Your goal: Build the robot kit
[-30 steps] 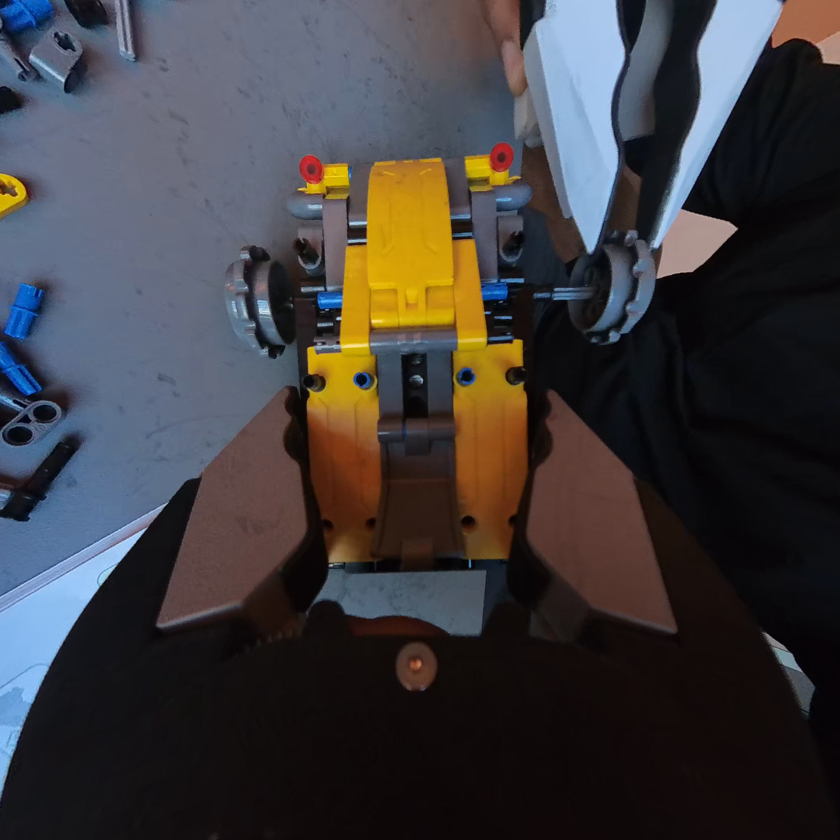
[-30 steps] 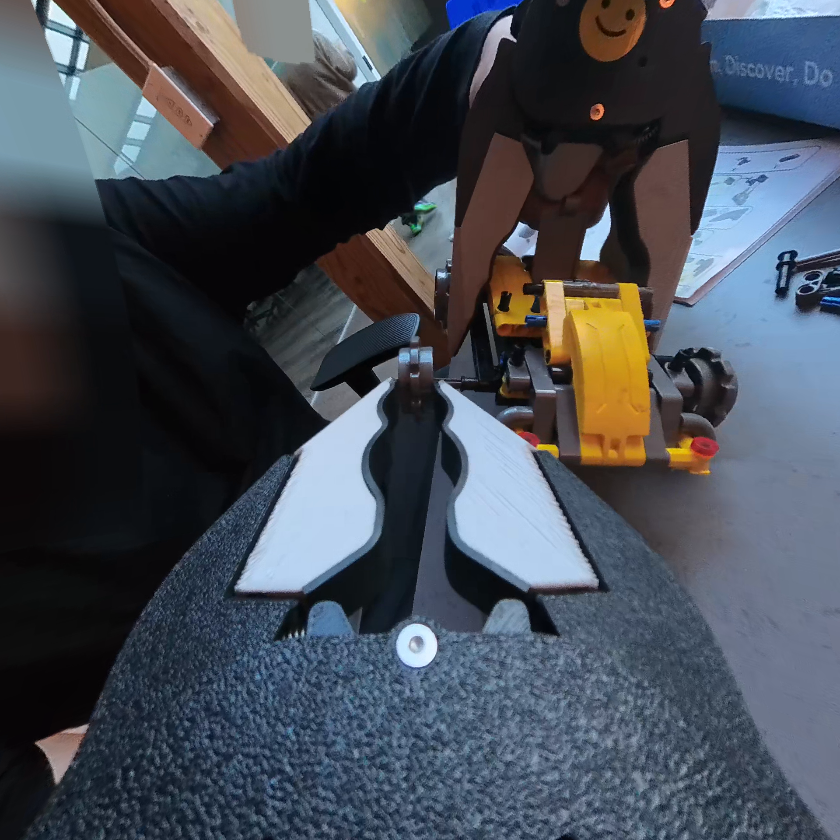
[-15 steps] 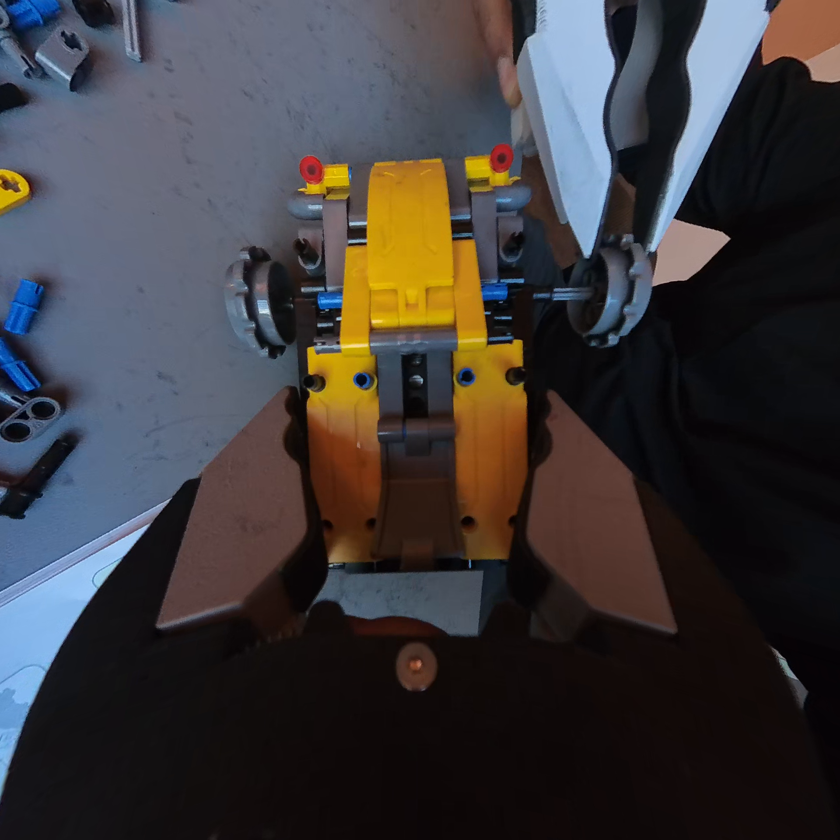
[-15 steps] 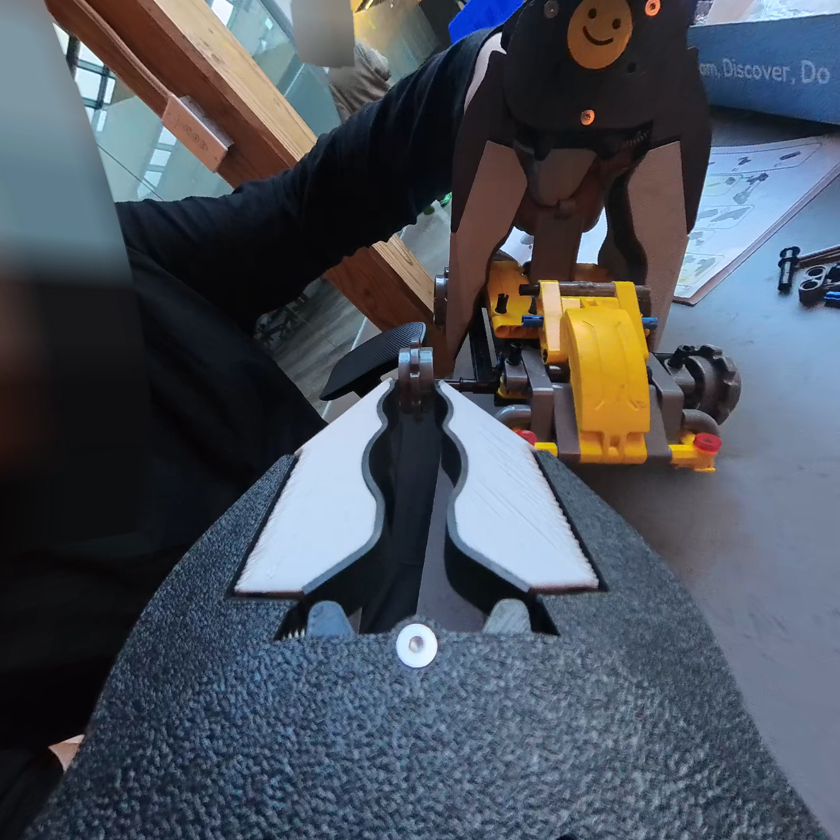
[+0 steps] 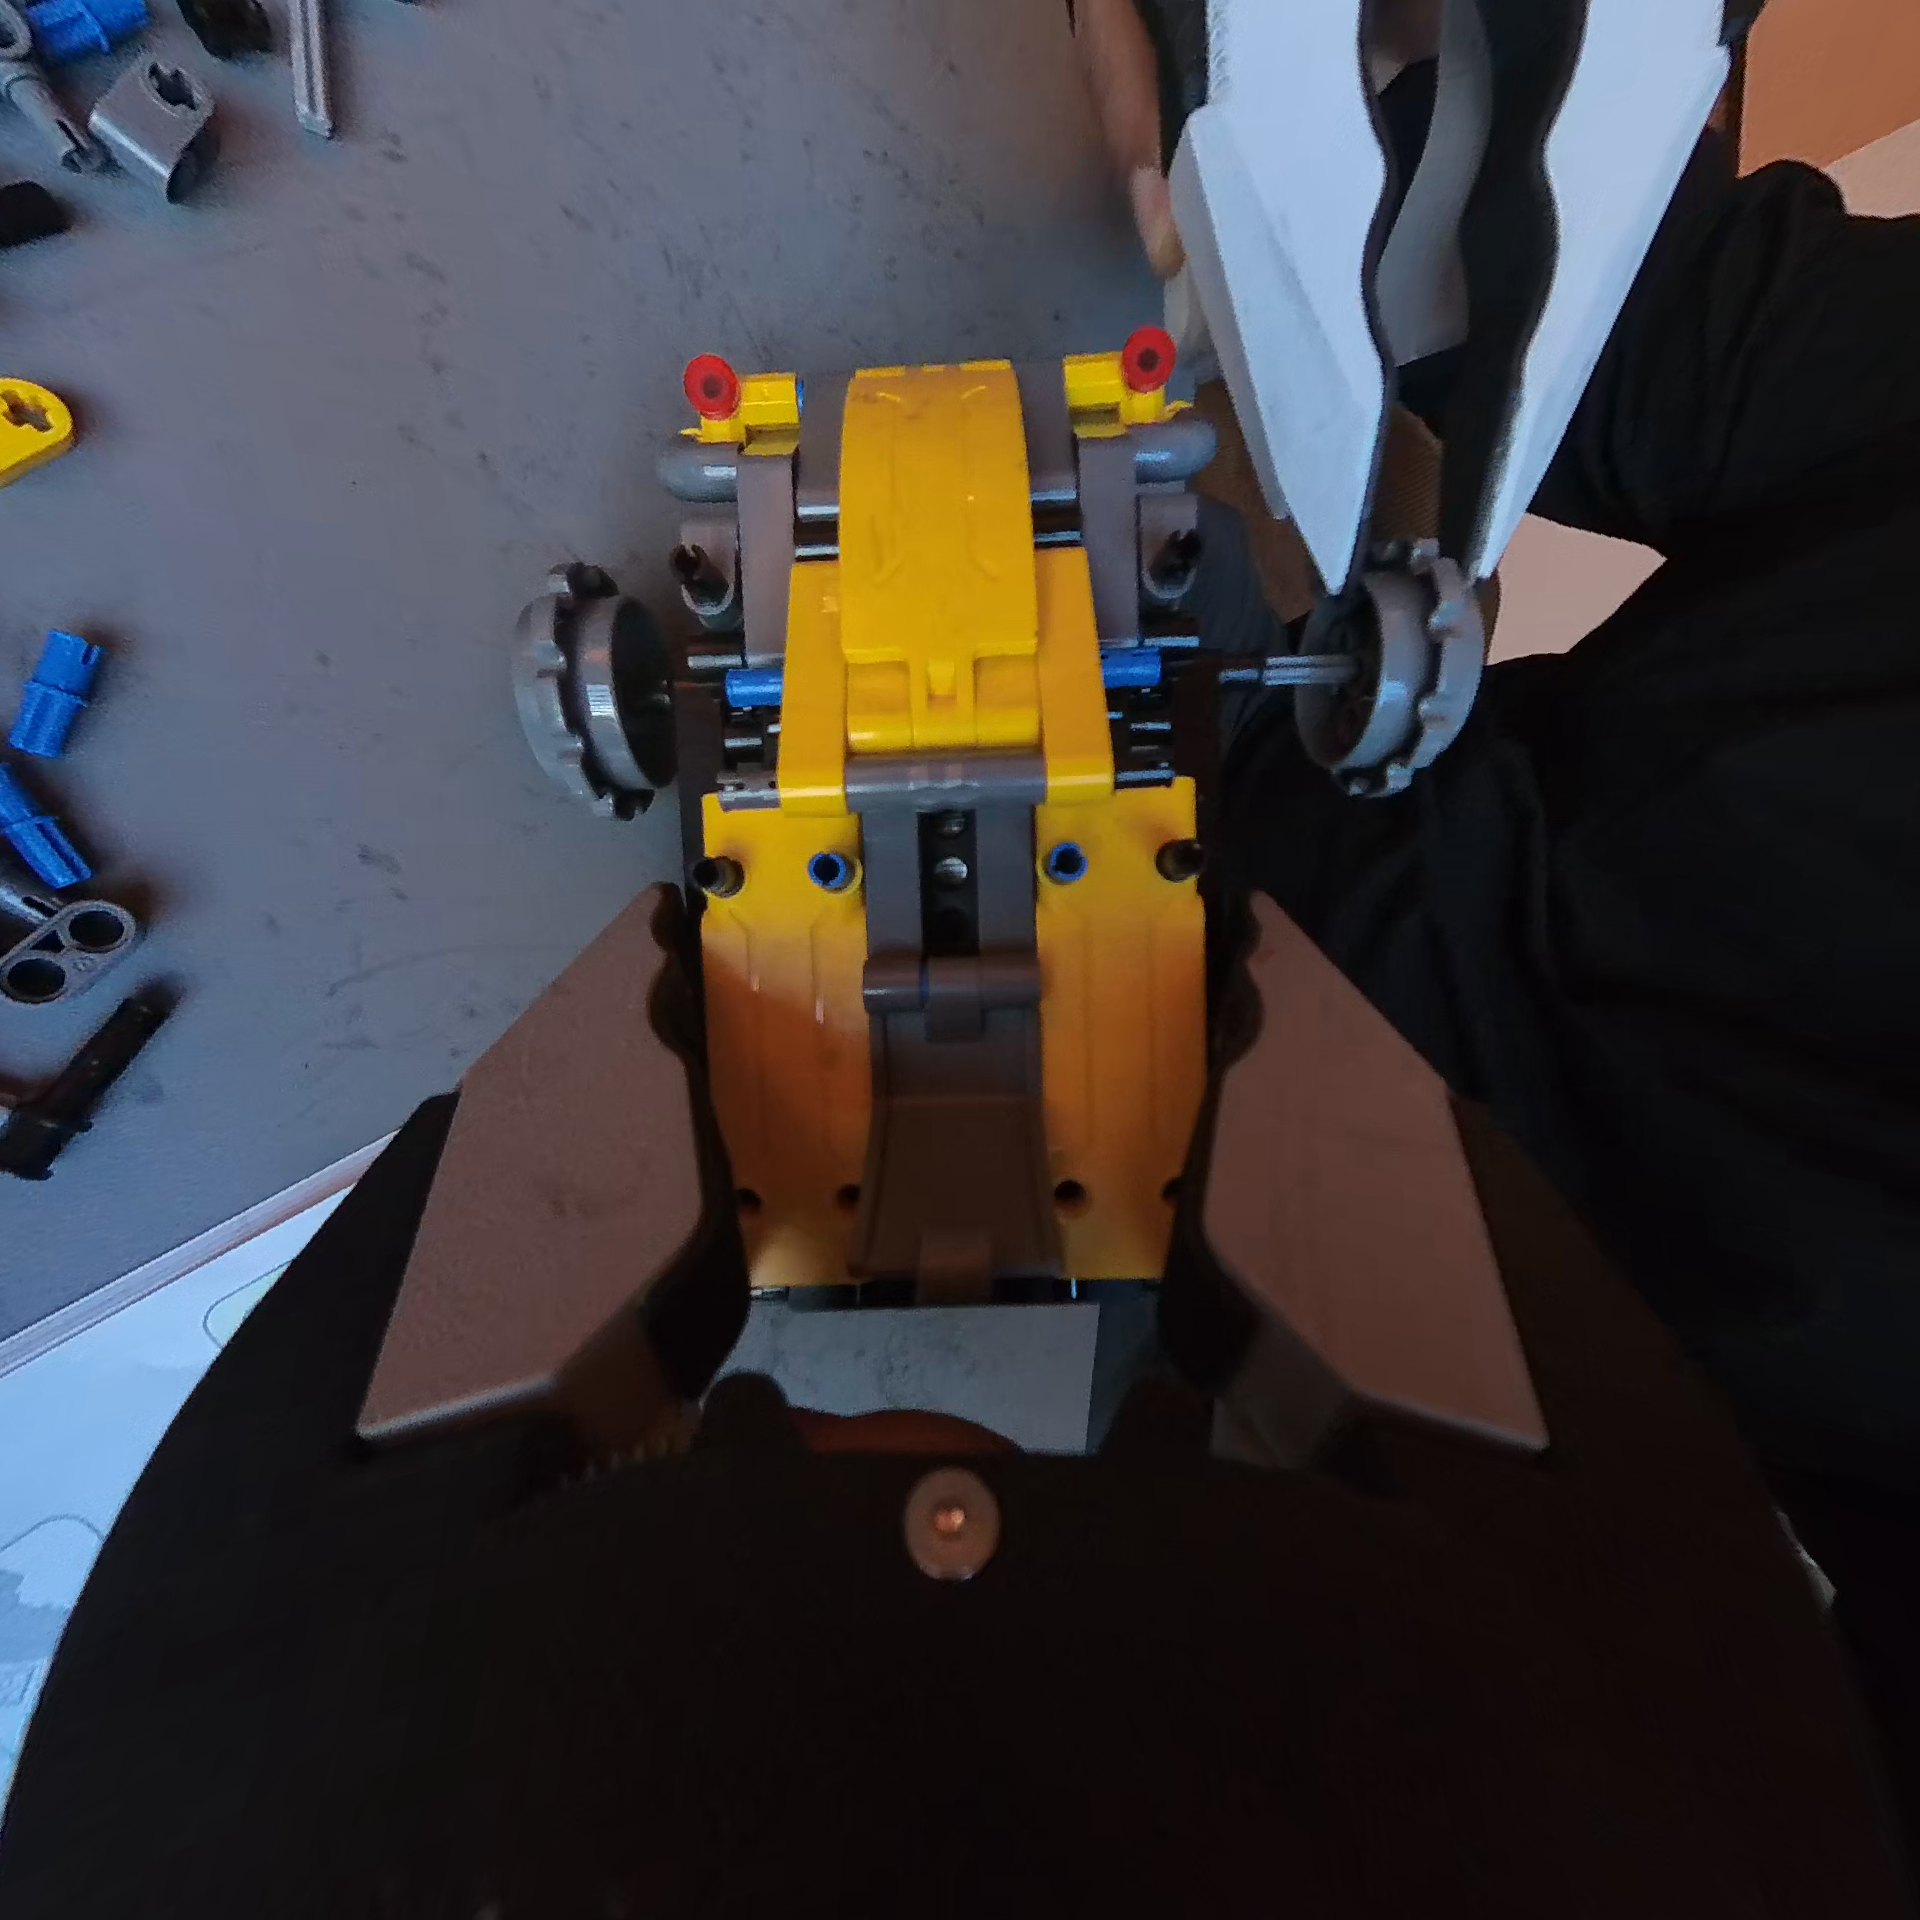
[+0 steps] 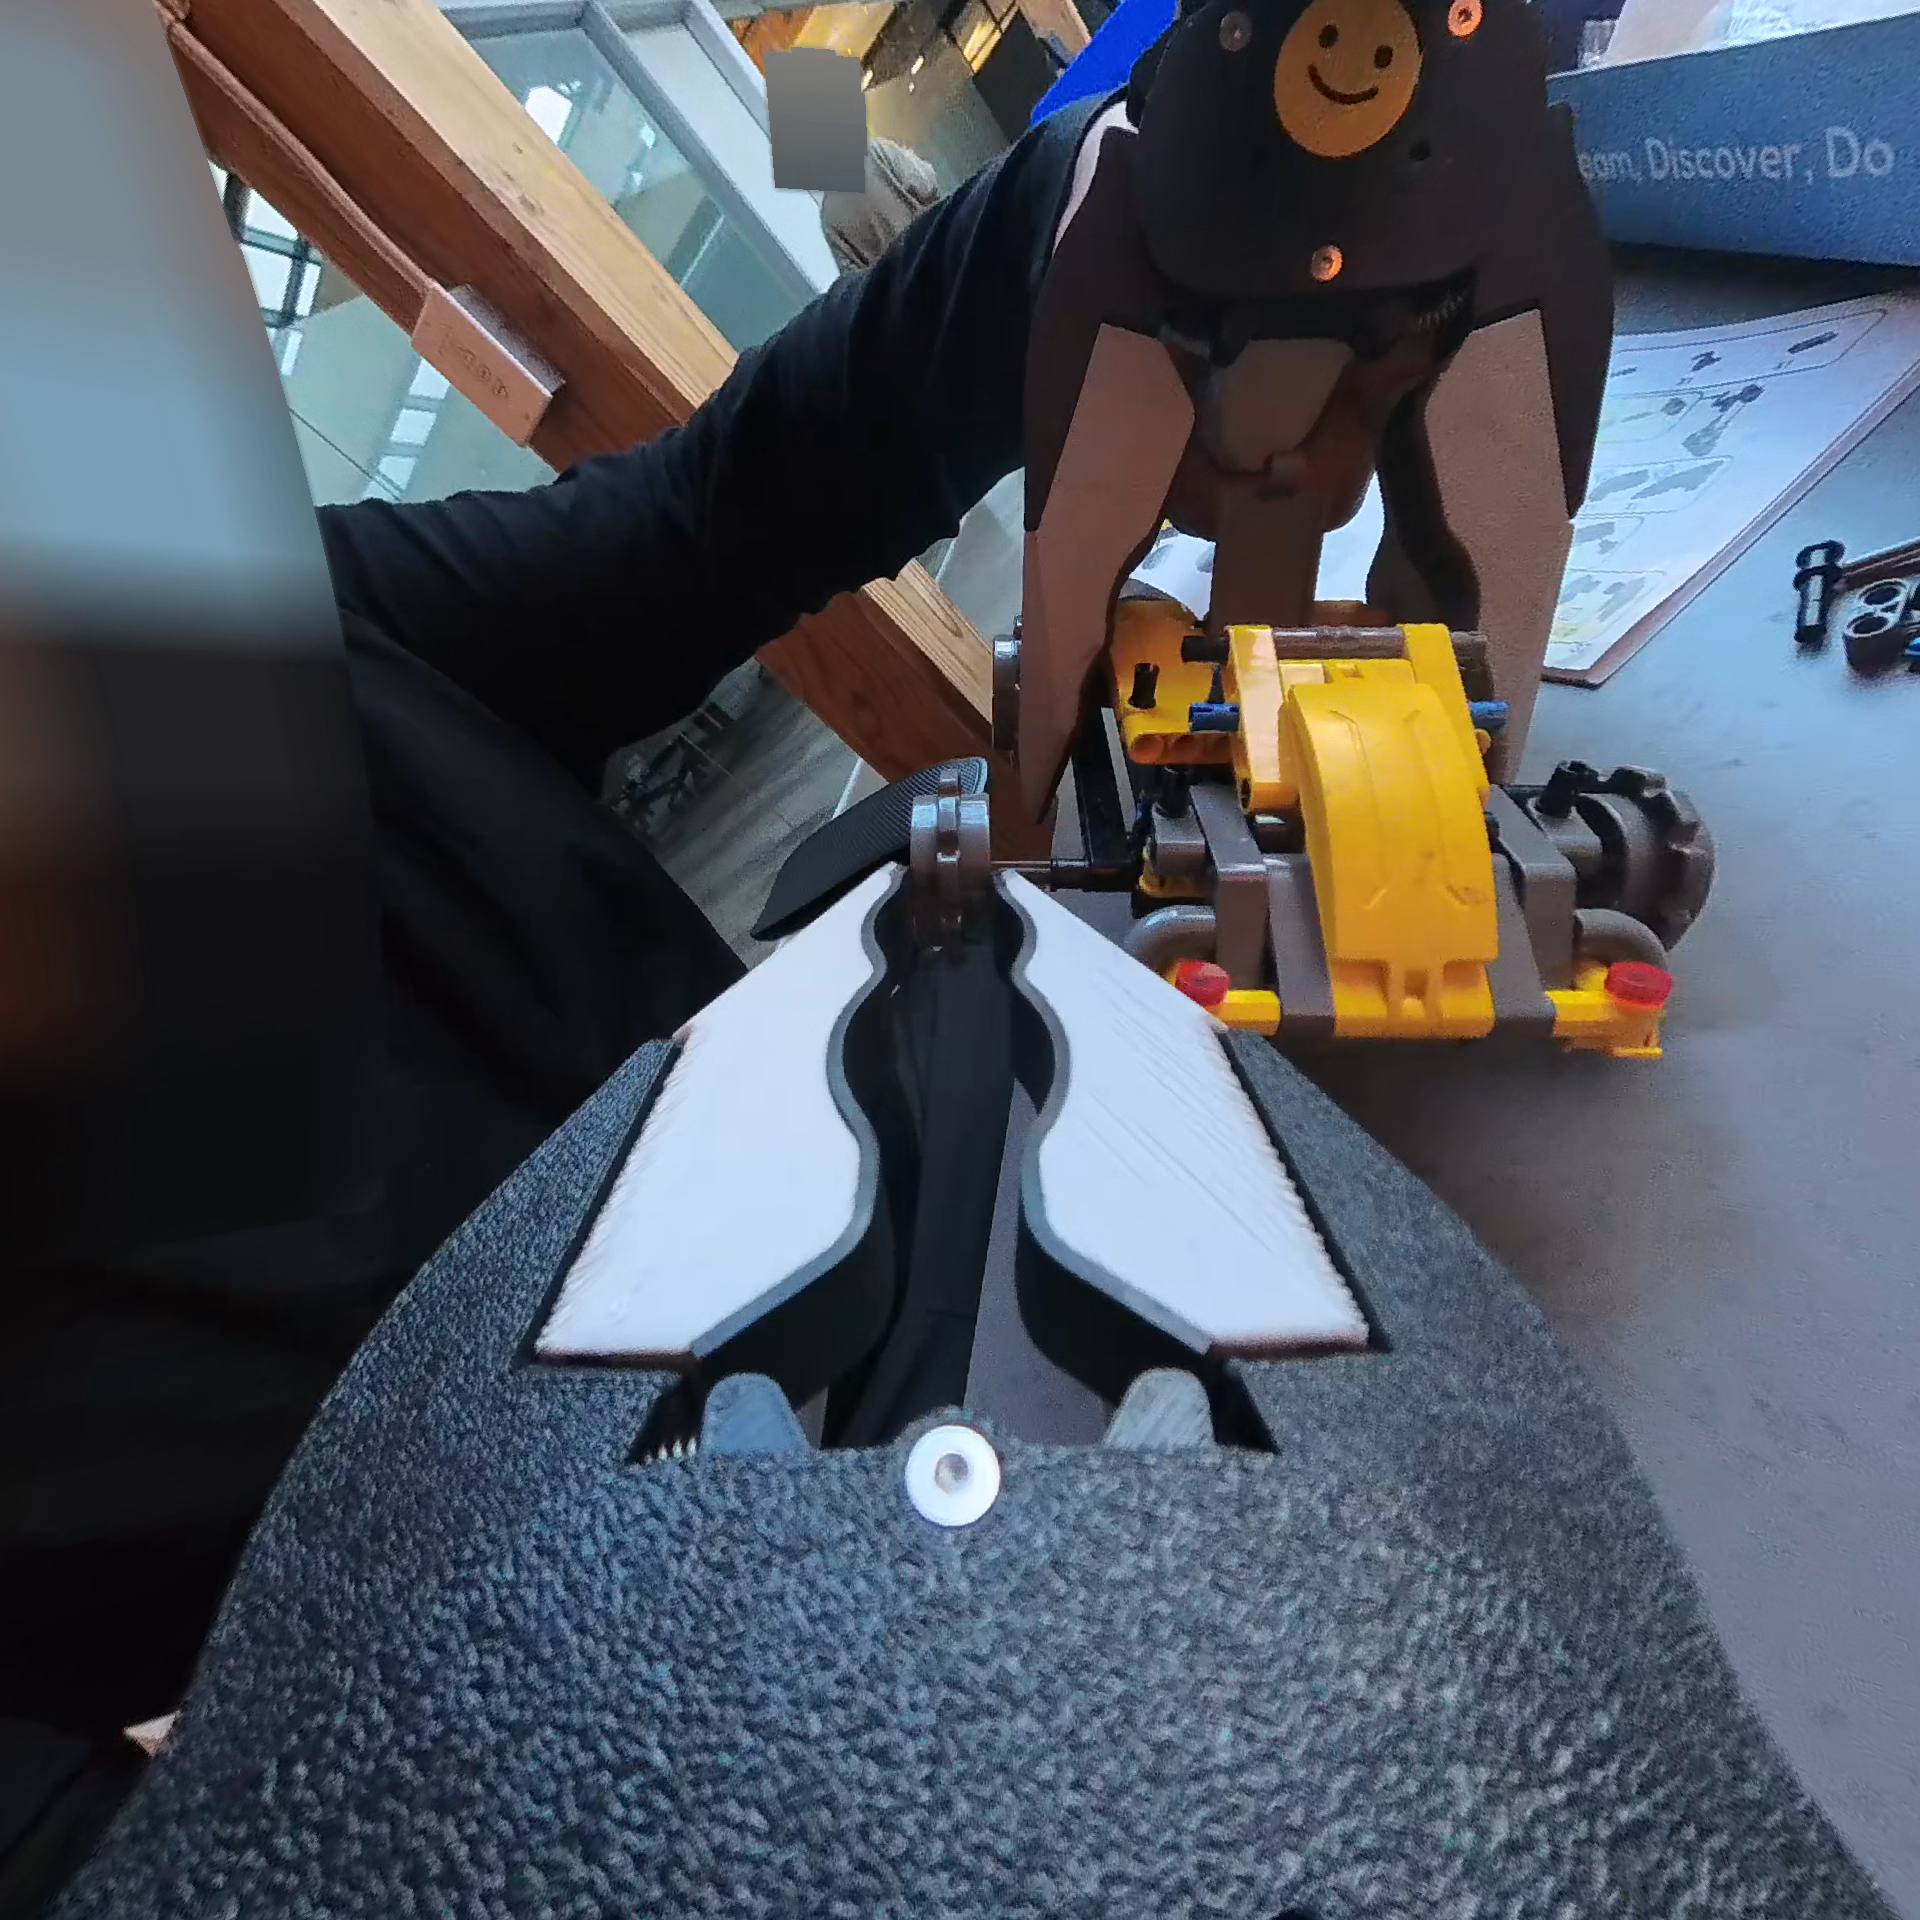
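A yellow and grey brick-built vehicle [image 5: 951, 810] stands on the grey table [image 5: 416, 312]. My left gripper [image 5: 951, 935], with brown fingers, is shut on the vehicle's body from both sides; it also shows in the right wrist view [image 6: 1288, 665]. My right gripper [image 6: 951, 883], with white fingers, is shut on a grey wheel rim [image 6: 948, 831] at its tips. In the left wrist view the rim [image 5: 1387, 675] sits at the outer end of the thin axle [image 5: 1278, 673] that sticks out of the vehicle's side. A matching rim [image 5: 587, 691] is on the other side.
Loose blue, grey, black and yellow bricks [image 5: 62, 707] lie at the table's left. An instruction booklet [image 6: 1704, 478] lies behind the vehicle, and a blue box [image 6: 1766, 166] stands farther back. A person's black sleeve [image 6: 727, 540] and the table's edge are beside the rim.
My right gripper has shifted a little with the rim along the axle's end. The left gripper and the vehicle have stayed still.
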The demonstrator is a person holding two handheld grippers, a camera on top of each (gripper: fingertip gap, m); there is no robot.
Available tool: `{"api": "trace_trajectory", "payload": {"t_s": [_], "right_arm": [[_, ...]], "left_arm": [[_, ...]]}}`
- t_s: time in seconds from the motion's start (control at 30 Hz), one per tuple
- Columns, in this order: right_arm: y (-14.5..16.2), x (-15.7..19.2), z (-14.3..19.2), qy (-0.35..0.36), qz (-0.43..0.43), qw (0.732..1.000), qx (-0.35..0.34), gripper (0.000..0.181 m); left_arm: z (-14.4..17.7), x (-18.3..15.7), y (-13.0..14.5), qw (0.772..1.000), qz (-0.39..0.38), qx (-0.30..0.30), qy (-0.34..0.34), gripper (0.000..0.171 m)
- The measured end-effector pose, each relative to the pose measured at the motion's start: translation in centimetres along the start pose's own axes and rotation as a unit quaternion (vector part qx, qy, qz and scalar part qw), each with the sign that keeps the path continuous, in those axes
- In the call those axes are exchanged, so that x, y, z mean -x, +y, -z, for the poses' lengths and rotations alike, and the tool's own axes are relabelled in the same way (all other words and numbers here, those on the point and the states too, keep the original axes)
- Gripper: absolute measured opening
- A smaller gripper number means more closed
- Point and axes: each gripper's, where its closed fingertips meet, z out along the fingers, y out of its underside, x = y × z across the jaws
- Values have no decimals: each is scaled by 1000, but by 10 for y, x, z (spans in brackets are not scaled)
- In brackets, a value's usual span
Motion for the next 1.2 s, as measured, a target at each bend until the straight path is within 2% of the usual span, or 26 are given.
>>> {"api": "trace_trajectory", "payload": {"t_s": [0.8, 0.9, 0.97, 1.0, 1.07, 1.17, 1.2], "right_arm": [[-3, -3, -1, 64, 61, 996, -26, 14], [-1, -6, -1, 103, 108, 989, -8, 12], [4, -24, 4, 188, 161, 969, 17, 0], [4, -17, 2, 175, 172, 969, 11, 0], [0, 4, -2, 134, 166, 977, -25, 0], [0, -25, 12, 237, 150, 959, -31, 0], [0, -28, 15, 249, 141, 957, -44, 0]], "left_arm": [[-1, 1, 1, 1000, -5, -5, -14, 98], [-4, -2, 5, 1000, -20, 9, -15, 98], [-8, -6, 6, 999, -24, 16, -20, 98], [-10, -7, 6, 999, -28, 18, -28, 98], [-12, -6, 4, 999, -34, 16, -35, 98], [-9, 1, -1, 998, -26, 3, -55, 98], [-9, 1, -1, 998, -26, 0, -55, 98]]}}
